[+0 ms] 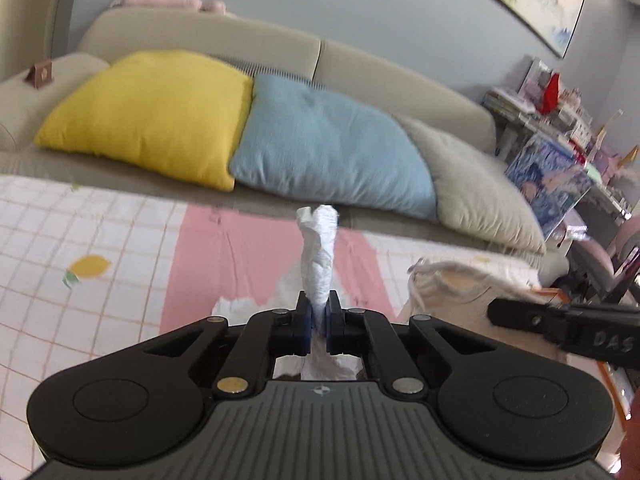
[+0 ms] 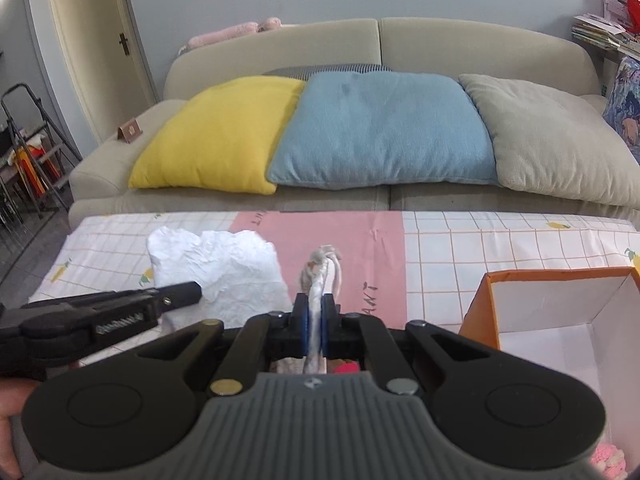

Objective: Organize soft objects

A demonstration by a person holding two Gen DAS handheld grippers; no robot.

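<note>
Left gripper (image 1: 318, 320) pinching white crumpled sheet (image 2: 224, 272), left of orange box (image 2: 480, 308); right gripper (image 2: 316, 316) clamped on drawstring bag (image 1: 448, 284). Risk: thin pinch slipping, cloth dropping short of box.

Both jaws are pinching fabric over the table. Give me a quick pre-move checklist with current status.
1. Left gripper shut on white crinkled cloth: ok.
2. Right gripper shut on cream drawstring bag: ok.
3. Bag mouth open: cannot tell.
4. Orange box open, within view: ok.
5. Grippers apart, not colliding: ok.
6. Cloth clear of the tablecloth: cannot tell.
</note>
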